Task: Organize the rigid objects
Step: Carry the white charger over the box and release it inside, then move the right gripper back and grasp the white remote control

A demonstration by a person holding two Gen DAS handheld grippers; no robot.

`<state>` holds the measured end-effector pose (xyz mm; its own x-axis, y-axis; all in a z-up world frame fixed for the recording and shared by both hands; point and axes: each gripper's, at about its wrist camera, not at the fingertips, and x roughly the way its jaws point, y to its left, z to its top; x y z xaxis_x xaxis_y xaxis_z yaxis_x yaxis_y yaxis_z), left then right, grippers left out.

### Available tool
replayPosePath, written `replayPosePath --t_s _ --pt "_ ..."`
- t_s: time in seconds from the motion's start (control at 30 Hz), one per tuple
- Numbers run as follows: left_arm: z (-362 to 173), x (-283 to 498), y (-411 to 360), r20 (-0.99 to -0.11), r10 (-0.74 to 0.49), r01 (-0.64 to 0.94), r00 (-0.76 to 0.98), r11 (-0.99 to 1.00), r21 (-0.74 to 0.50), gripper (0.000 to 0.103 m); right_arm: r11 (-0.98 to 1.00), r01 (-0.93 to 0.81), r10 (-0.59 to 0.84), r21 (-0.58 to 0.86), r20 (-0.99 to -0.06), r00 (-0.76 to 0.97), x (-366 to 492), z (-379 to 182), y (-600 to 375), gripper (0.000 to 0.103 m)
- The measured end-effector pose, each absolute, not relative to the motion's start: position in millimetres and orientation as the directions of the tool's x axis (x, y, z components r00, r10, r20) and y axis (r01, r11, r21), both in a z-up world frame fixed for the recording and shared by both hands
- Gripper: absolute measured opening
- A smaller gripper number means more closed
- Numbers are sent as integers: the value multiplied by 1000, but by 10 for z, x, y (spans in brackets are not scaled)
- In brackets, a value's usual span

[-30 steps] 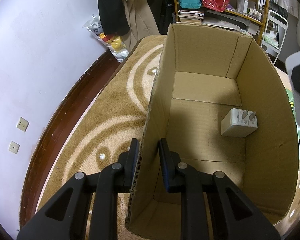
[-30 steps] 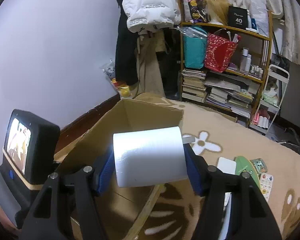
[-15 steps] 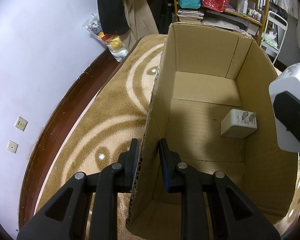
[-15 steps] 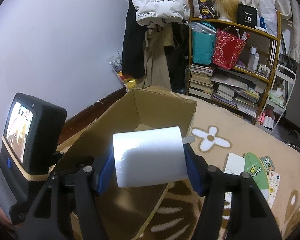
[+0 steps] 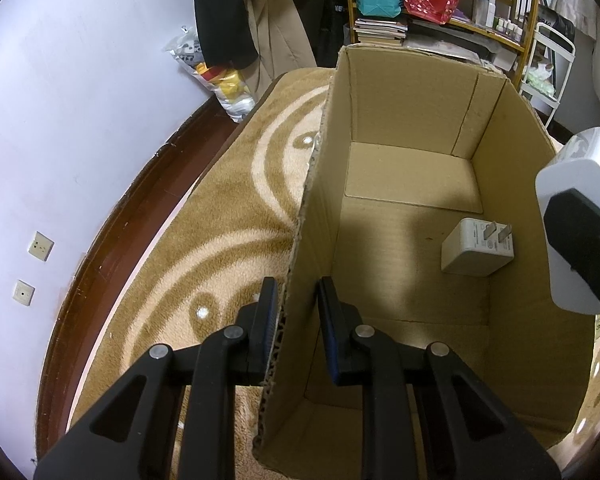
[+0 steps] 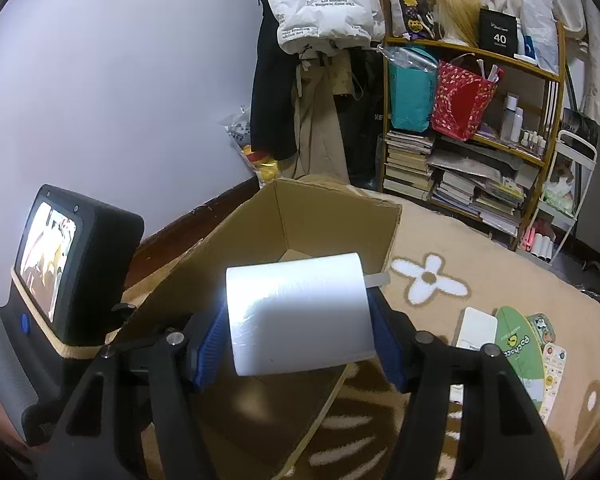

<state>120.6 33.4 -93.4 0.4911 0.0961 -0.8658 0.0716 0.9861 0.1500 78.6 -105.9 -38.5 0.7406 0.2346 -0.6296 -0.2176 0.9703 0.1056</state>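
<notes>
An open cardboard box (image 5: 404,128) stands on the carpet. My left gripper (image 5: 298,312) is shut on the box's left wall, one finger outside and one inside. On the box floor lies a white plug adapter (image 5: 474,250), prongs up. My right gripper (image 6: 298,316) is shut on a white block-shaped charger (image 6: 296,312), held above the box's (image 6: 324,216) right rim. That white charger (image 5: 576,216) with a black finger across it shows at the right edge of the left wrist view, over the box's right wall.
A beige patterned carpet (image 5: 220,216) lies under the box, with a dark baseboard (image 5: 112,240) and wall to the left. A crowded shelf (image 6: 472,152) and hanging coats (image 6: 320,80) stand behind. Flat white and green items (image 6: 512,340) lie on the carpet to the right.
My right gripper has carried the white charger leftward and closer, over the box's right wall. The left gripper and the box have stayed still.
</notes>
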Motion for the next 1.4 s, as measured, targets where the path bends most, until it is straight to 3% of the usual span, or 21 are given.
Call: replayPosePath --t_s 0.4,0.47,0.73,1.03,1.4 --pt "-943 1229 349 -870 94 74 485 986 148 21 974 -200 221 104 -634 741 783 -377 -1072 70" --pt "-951 1239 358 -875 92 74 475 987 143 21 974 -192 225 122 -635 739 788 -355 -1117 81" --pt "-942 1266 397 -876 103 62 471 987 149 20 991 -99 132 87 -628 767 788 -252 -1416 103" --pt "-951 1242 336 -869 115 67 482 984 167 20 998 26 23 64 -662 749 907 -373 -1780 103" --pt "-959 1247 316 -868 120 70 481 982 174 21 990 96 4 103 -702 713 1155 -648 -2164 103"
